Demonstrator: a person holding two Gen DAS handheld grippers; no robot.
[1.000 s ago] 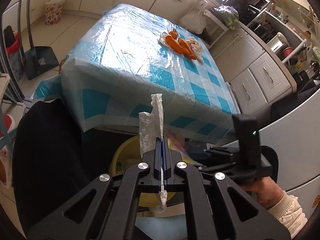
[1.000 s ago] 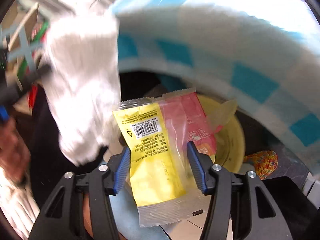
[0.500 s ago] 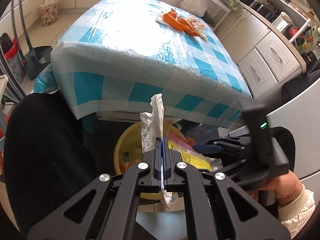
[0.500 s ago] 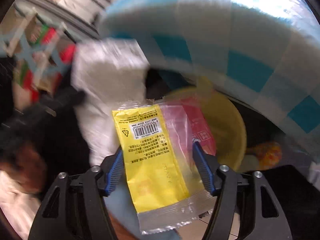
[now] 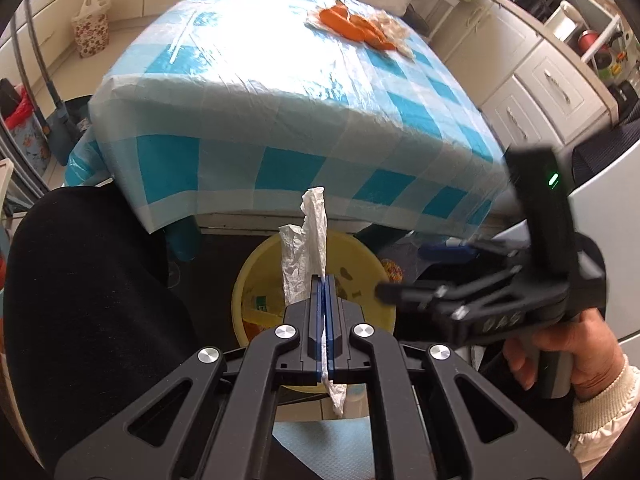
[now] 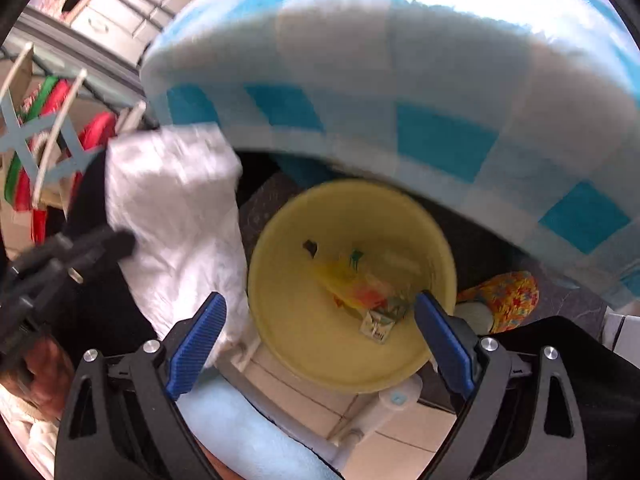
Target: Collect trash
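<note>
One yellow bin (image 6: 280,344), one white plastic bag (image 5: 308,240), one checked table (image 5: 280,92), two claws

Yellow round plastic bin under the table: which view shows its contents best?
The right wrist view: it looks into the yellow round plastic bin, wrappers visible. In the left wrist view, bin is partly hidden by white crumpled plastic.

Left hand-held gripper (image 5: 324,280) clamped tight, angled downward; right hand-held gripper (image 6: 318,312) opening, nothing between its pads.

The bin (image 5: 316,312) stands on the floor under the near edge of the worktop (image 5: 280,92). Wrappers (image 6: 360,292) lie inside it. Peels (image 5: 356,28) lie on the worktop's far right.
</note>
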